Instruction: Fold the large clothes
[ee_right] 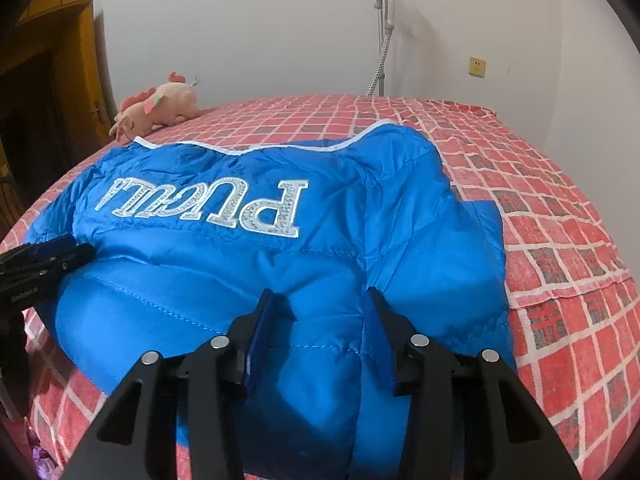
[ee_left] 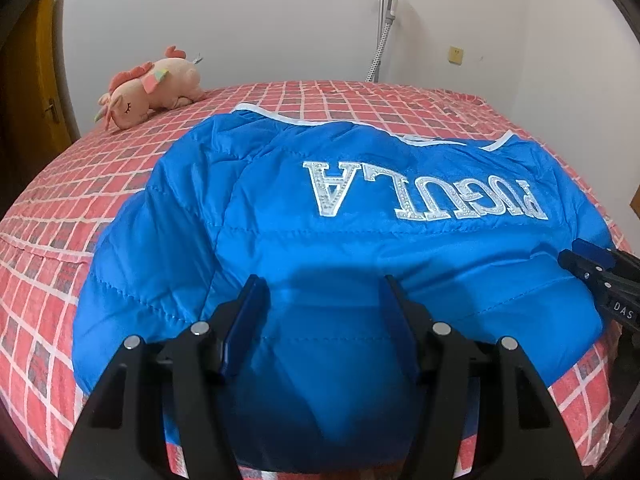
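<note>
a blue quilted jacket lies spread on the bed, its back up, with silver studded lettering reading upside down from both wrist views and a white trim line along its far edge. the garment covers the middle of the bed and reaches the near edge, where its puffy hem bunches up under both claws.

the left gripper is spread wide, its blue-padded fingers apart with a swell of jacket fabric lying between them; whether the pads touch the cloth cannot be told. the right gripper is likewise spread, fingers either side of a puffed fold of the jacket near its near right corner. in the left wrist view the right gripper shows at the right edge, resting at the jacket's side; in the right wrist view the left gripper shows at the left edge, against the jacket's other side.

the bed wears a red checked cover with white grid lines. a pink plush toy lies at the far left corner. behind the far edge a garment steamer stands on its pole against a plain pale wall, with a yellow socket to its right. a wooden door stands at the left.
</note>
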`<state>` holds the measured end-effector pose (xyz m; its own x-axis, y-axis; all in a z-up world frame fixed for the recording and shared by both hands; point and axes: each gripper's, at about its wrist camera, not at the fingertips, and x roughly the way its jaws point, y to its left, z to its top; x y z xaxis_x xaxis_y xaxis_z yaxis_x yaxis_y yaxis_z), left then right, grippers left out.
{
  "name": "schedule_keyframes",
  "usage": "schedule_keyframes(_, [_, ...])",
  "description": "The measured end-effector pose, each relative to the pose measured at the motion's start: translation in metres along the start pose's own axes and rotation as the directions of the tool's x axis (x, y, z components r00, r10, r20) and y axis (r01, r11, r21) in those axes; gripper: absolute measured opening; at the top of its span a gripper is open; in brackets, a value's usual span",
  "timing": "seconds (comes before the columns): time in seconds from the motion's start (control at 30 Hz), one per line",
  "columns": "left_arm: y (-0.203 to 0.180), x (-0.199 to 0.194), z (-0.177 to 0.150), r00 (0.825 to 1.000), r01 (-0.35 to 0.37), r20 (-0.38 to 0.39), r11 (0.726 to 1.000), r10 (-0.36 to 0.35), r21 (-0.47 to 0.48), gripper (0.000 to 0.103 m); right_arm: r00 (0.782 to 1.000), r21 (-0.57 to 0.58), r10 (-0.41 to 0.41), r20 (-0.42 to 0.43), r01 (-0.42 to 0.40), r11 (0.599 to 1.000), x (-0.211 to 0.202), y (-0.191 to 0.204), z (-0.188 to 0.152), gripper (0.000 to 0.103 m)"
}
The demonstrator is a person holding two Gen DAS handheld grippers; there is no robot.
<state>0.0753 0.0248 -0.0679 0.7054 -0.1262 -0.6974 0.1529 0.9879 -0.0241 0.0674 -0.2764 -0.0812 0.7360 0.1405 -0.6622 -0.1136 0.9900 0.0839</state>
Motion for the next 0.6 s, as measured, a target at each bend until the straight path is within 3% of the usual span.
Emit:
schedule_keyframes(0.23, [0.009,-0.029,0.004,0.999,0.028,-0.014,0.999,-0.029,-0.041,0.058,0.997,0.022,0.069,-0.021,-0.069,0.997,-0.017,-0.012,0.011,0.045])
schedule_keyframes(0.33, [0.026,-0.059,0.0,1.0,0.01,-0.005,0.997,-0.011,-0.08,0.067,0.995,0.04,0.098,-0.01,-0.097,0.994,-0.034,-0.023,0.016,0.045])
schedule_keyframes(0.43, [0.054,-0.074,-0.015,0.997,-0.027,-0.077,0.985,0.014,-0.172,0.067,0.997,0.019,0.076,-0.027,-0.076,0.997,-0.042,-0.032,0.016,0.045])
schedule_keyframes(0.6, [0.082,-0.067,-0.039,0.98,0.03,-0.176,0.943,-0.093,-0.332,0.067,0.991,0.027,0.111,-0.078,-0.109,0.994,-0.035,-0.042,0.008,0.044])
